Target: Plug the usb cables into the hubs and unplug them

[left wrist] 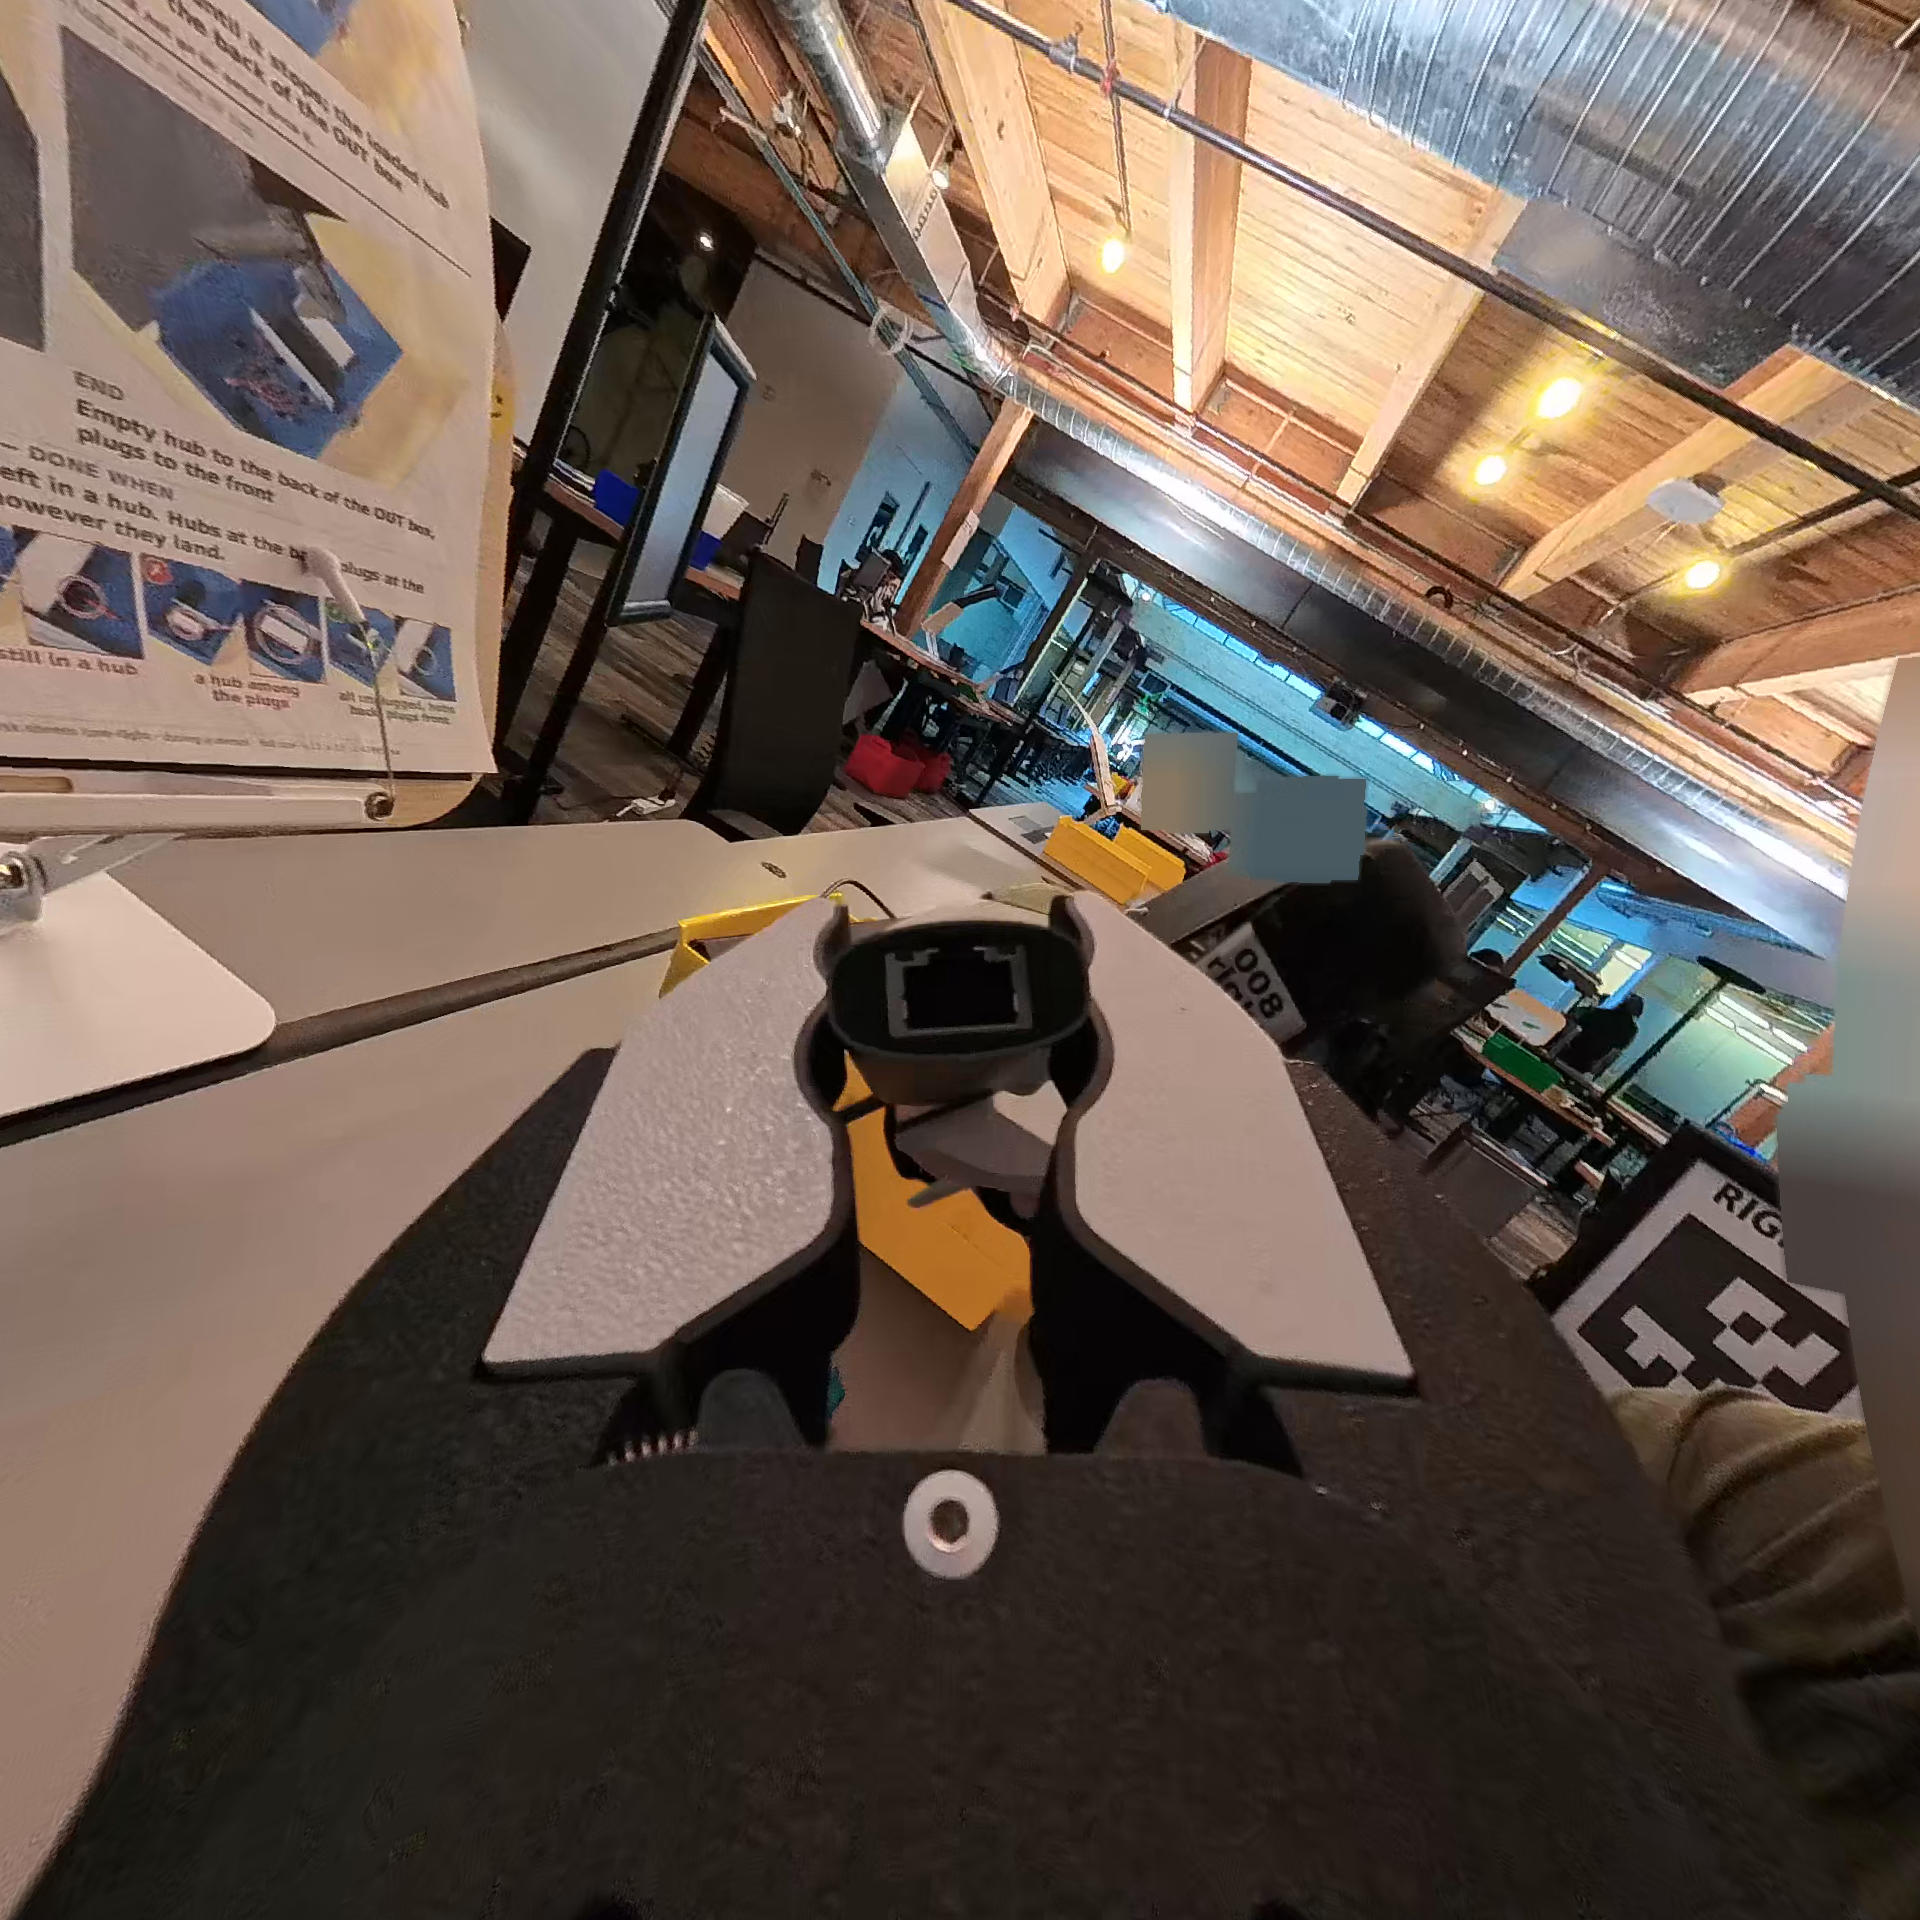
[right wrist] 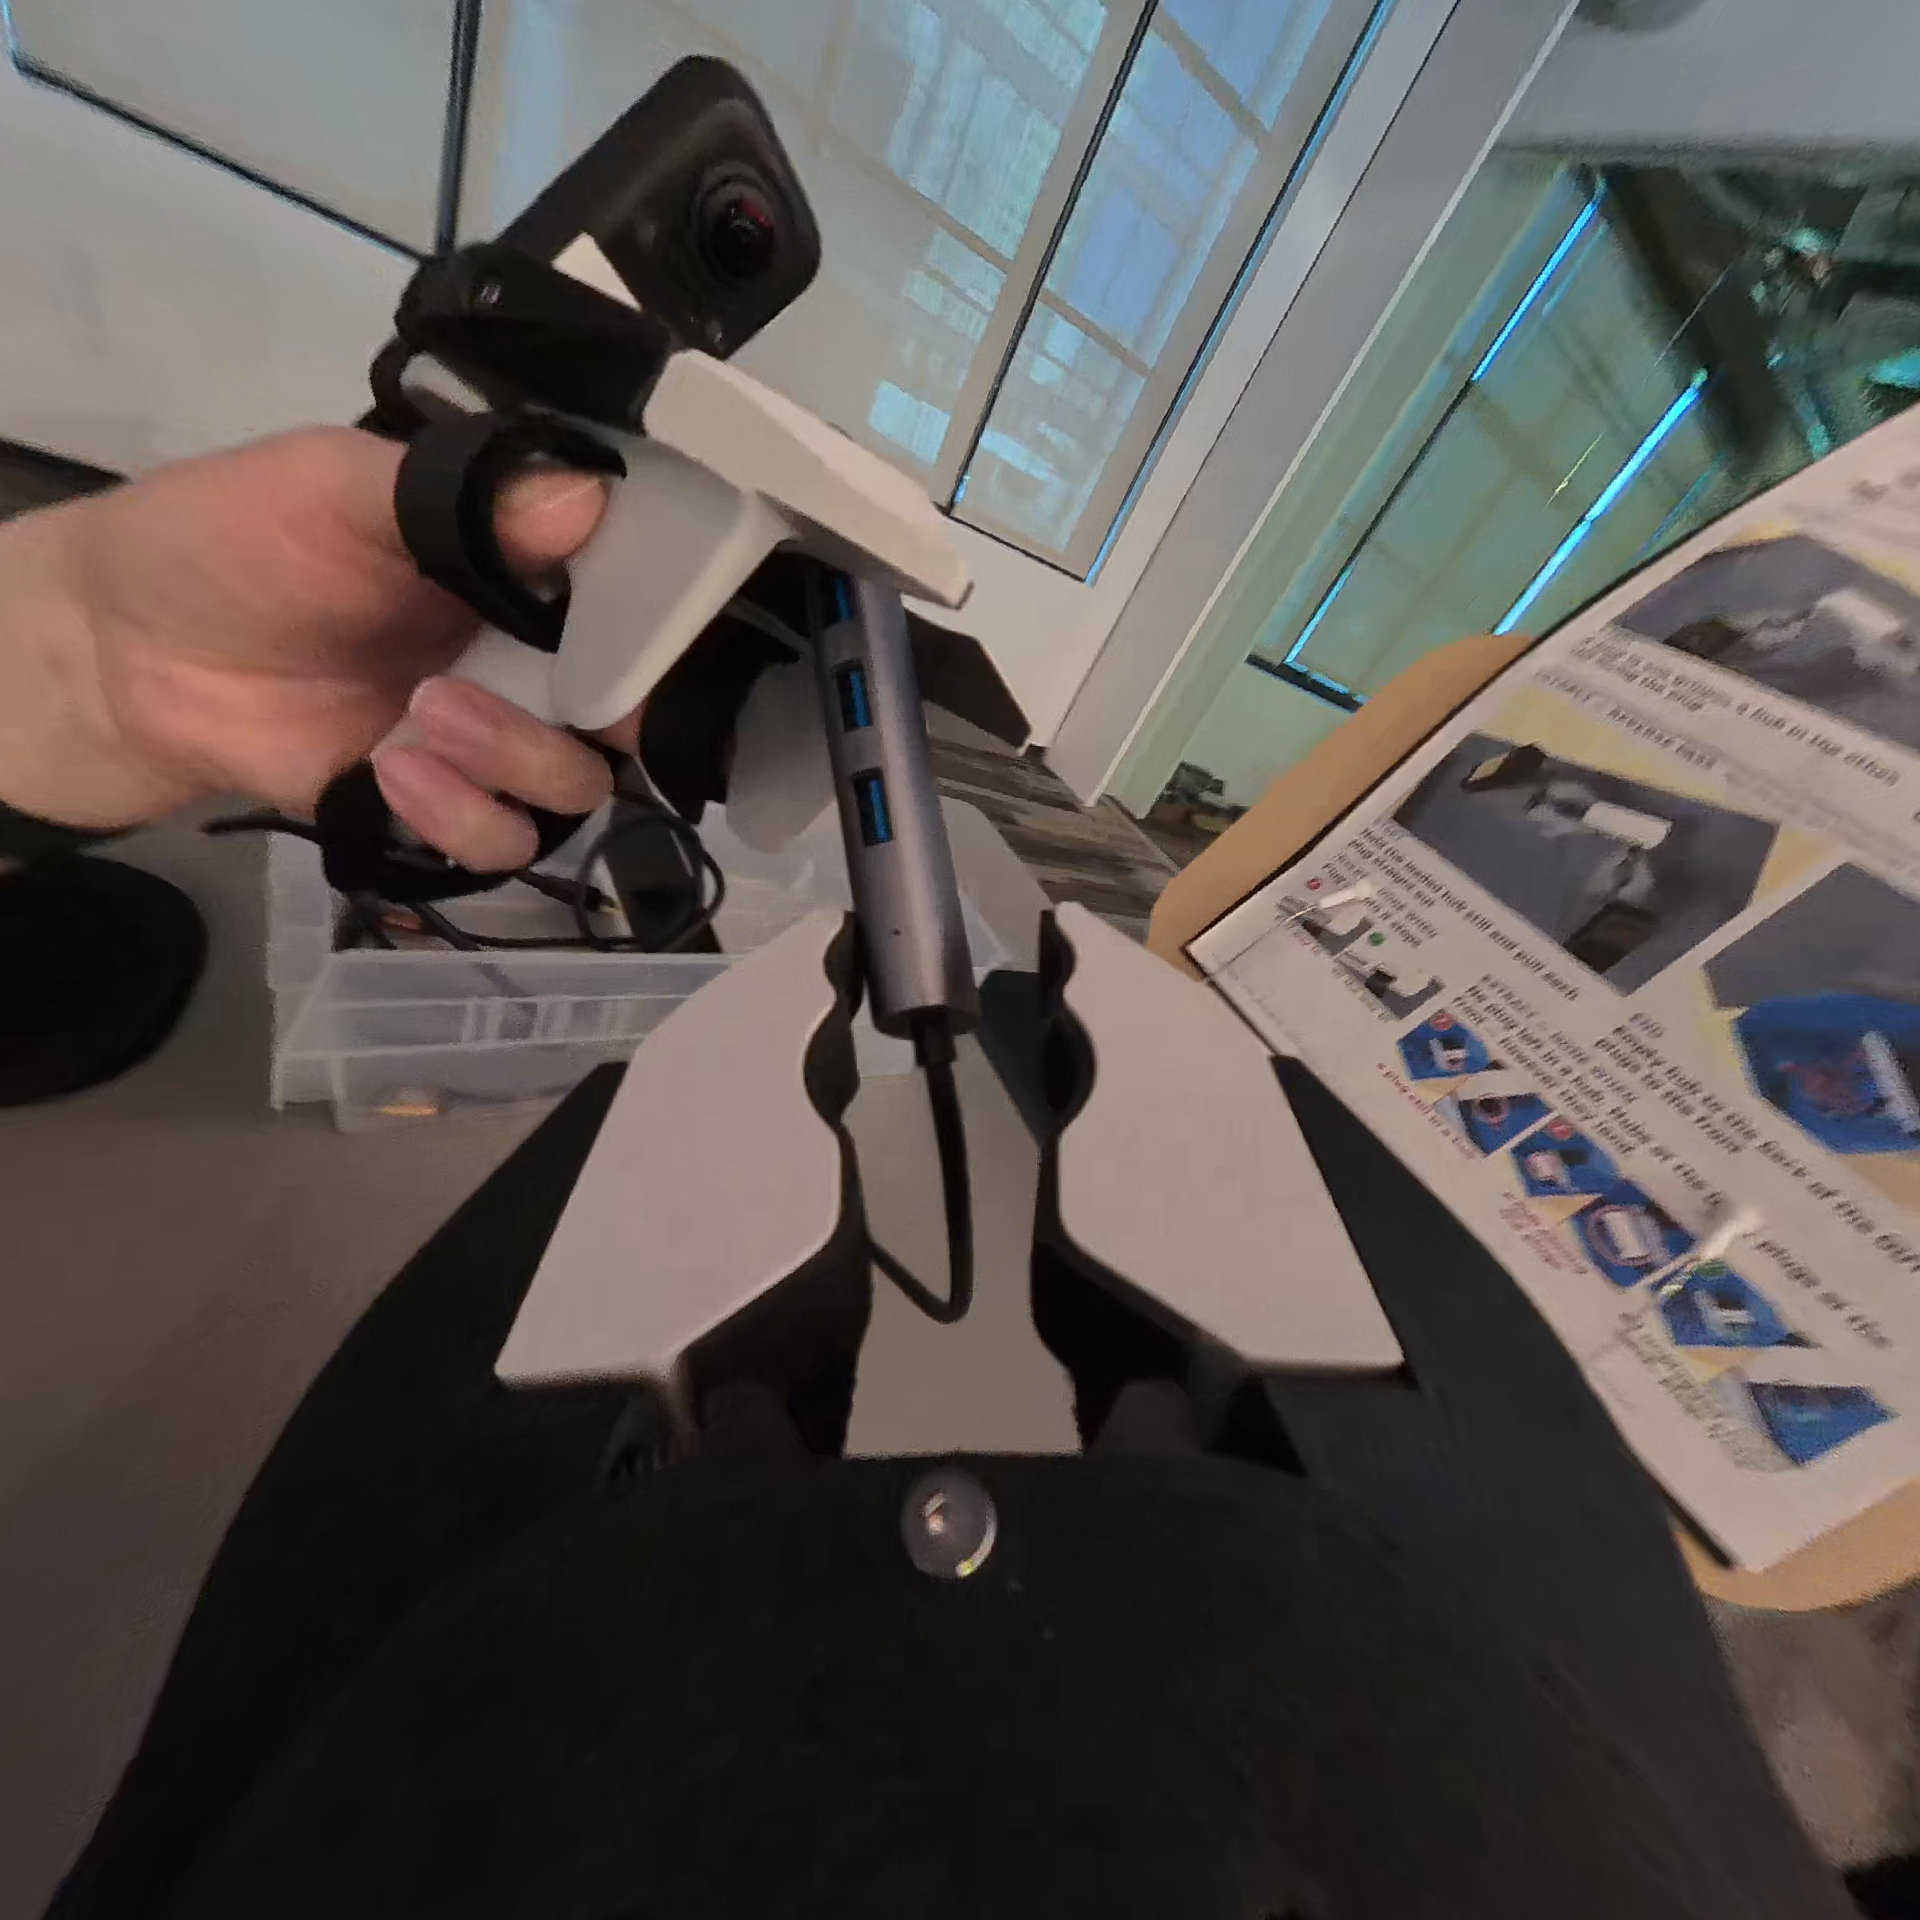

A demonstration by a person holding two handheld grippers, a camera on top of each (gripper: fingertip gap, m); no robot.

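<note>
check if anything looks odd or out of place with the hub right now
Slightly odd: the grey hub is held up in the air, tilted, by the left gripper, with its short black cable dangling between the open right gripper fingers. No damage is visible.

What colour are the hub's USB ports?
Blue ports on the grey hub; right wrist view.

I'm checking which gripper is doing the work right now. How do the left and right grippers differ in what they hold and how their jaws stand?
The left gripper is shut on the slim grey metal USB hub, gripping its end with the square network port; the right gripper holds nothing. The left's jaws pinch tight, while the right's stand apart, flanking the hub's cable end. In the right wrist view, the left gripper hangs above the right one. Both have grey plates on black bodies.
</note>
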